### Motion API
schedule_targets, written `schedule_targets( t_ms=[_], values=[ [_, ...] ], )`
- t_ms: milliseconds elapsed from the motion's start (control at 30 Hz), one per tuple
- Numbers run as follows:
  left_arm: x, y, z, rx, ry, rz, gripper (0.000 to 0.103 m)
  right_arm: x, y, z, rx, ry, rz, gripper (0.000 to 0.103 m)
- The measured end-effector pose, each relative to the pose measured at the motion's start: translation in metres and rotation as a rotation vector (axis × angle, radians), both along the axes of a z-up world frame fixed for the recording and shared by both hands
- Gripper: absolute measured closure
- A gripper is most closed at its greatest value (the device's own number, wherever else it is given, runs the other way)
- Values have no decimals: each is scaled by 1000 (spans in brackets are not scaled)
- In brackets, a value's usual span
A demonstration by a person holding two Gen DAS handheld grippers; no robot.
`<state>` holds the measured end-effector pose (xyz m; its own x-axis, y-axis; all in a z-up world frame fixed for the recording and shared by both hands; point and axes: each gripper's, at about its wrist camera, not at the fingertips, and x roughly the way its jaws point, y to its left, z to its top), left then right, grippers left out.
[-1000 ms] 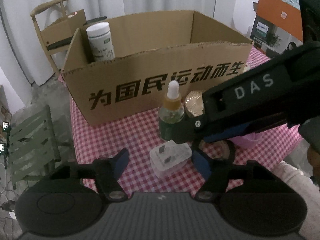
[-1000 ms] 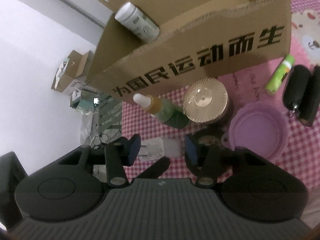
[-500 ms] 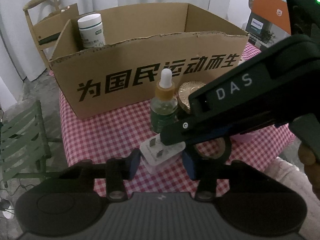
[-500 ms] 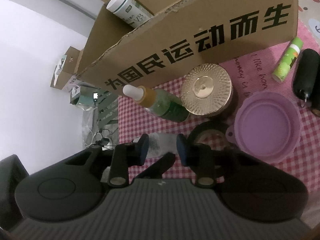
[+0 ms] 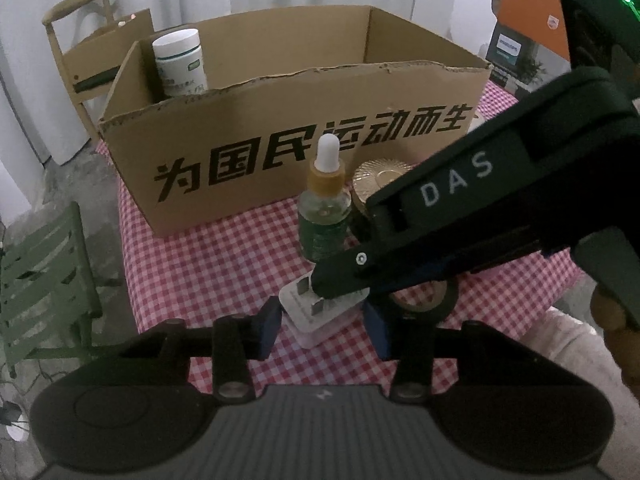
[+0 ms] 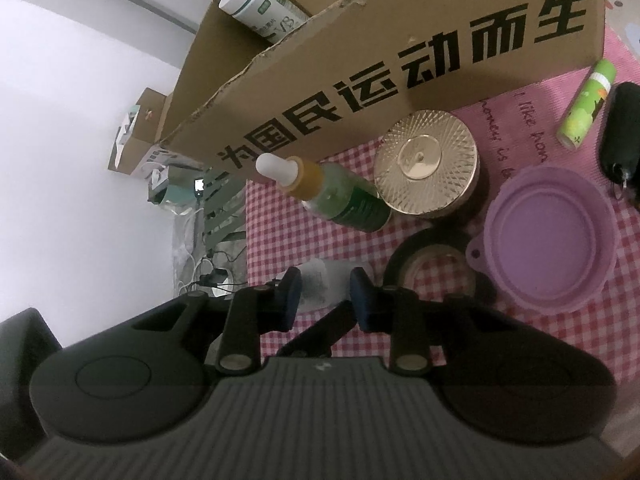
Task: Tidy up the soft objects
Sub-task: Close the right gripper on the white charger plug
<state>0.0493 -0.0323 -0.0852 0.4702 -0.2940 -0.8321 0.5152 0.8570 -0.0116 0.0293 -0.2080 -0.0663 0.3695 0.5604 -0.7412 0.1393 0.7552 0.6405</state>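
Left wrist view: a small clear plastic case holding a white plug lies on the checked worktop, just in front of the dropper bottle and beside the black tape roll. Both grippers bear on it. The left gripper has its blue pads against the case's two sides, so its jaws appear closed on the case. The right gripper, seen in the left view as a dark body marked DAS, reaches in from the right and slants down onto the case's top; in the right wrist view its jaws stand narrow with the case between the pads, apparently pinching it, though contact on the right-hand pad is hard to confirm. Behind stand the gold-lidded jar and the printed cardboard box, which already holds a white canister; a purple bowl, a green tube and a black pouch lie further right. For a clean step, judged from this pose, one gripper should steady the case while the other keeps its pinch light and centred, since hard clear plastic can slip or flex open. Both tools point steeply downward, and the two grippers cross over the case.
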Motion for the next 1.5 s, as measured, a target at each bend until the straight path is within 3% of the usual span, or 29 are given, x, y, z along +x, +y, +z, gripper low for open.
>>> schedule_targets(
  t_ms=[433,567,833,1500],
  values=[
    [2,0,-4,-1,-10,-11,58,2,0,-1,-3,-6,9,74],
    [1,1,-4,3,-20,-13,67,2,0,-1,-7,-9,9,74],
    [-3,1,-3,19,-42,-43,70,4,-6,-1,-9,-11,-7,74],
    [2,-7,-13,75,-74,-116,65,2,-8,-3,15,12,-19,72]
  ],
)
